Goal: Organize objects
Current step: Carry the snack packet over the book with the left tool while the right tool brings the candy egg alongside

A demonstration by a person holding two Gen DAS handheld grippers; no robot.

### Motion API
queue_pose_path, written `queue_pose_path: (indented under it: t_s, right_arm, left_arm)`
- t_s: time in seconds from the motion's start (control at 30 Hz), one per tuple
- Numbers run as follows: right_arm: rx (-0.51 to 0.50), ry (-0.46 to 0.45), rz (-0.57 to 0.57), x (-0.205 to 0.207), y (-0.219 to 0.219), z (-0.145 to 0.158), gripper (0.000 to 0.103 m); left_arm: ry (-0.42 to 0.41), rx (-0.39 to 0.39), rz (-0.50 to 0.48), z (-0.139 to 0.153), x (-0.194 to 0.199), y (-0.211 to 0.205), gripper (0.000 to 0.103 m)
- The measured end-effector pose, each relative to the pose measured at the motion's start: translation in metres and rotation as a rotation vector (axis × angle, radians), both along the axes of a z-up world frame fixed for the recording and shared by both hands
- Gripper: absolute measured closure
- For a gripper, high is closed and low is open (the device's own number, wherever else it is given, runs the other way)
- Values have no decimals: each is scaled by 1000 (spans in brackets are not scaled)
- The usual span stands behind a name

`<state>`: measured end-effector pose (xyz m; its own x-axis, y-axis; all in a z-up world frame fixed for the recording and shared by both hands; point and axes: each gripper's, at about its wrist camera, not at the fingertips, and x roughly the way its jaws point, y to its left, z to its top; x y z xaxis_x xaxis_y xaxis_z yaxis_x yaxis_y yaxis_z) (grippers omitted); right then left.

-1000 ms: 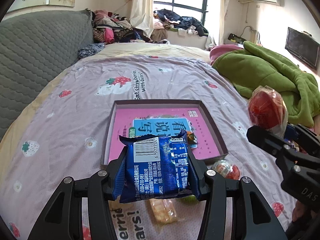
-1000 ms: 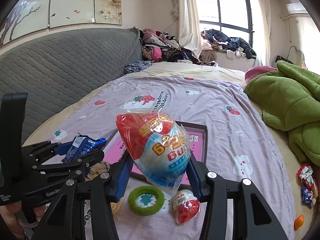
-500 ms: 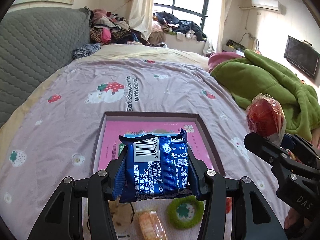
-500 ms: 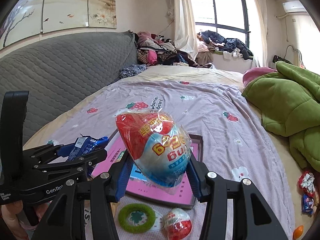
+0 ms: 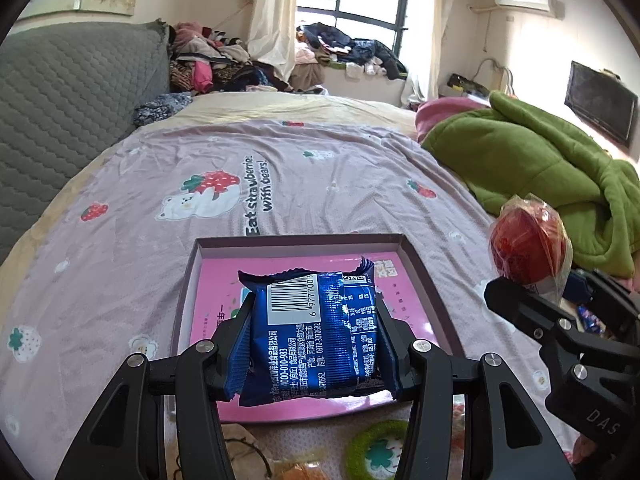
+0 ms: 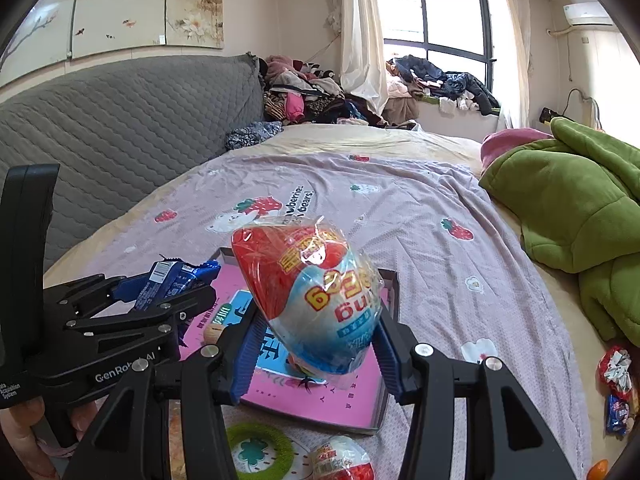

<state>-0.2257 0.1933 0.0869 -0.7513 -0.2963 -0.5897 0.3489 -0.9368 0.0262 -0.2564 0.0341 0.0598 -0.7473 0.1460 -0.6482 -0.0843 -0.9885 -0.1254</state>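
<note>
Left wrist view shows both loads carried forward over the shallow pink-lined cardboard tray [image 5: 420, 258] since a second ago, the left gripper [image 5: 314, 334] clamping the blue foil snack packet [image 5: 316, 336], the right gripper [image 6: 316, 332] clamping the red-and-white plastic-wrapped toy egg [image 6: 308, 292], so release probably comes next.

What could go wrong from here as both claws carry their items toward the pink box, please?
The two claws are close together over the pink box, so they may collide on release. The right claw grips only the low end of the egg-shaped toy, which could tip out. The blue snack packet in the left claw may get crushed.
</note>
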Motion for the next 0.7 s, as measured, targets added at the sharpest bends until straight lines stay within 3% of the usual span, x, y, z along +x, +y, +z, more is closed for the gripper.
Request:
queue_pose_path:
  t_s: [0.47,0.7]
  right_arm:
    - [54,-35,-41,-40,-12,-24,52]
    - [83,-74,-46,-60,-30,-41,52]
  left_arm:
    - [-57,-1,-39,-47,-37,-1,49]
    - [-57,-14,-48,-55,-41,-2,49]
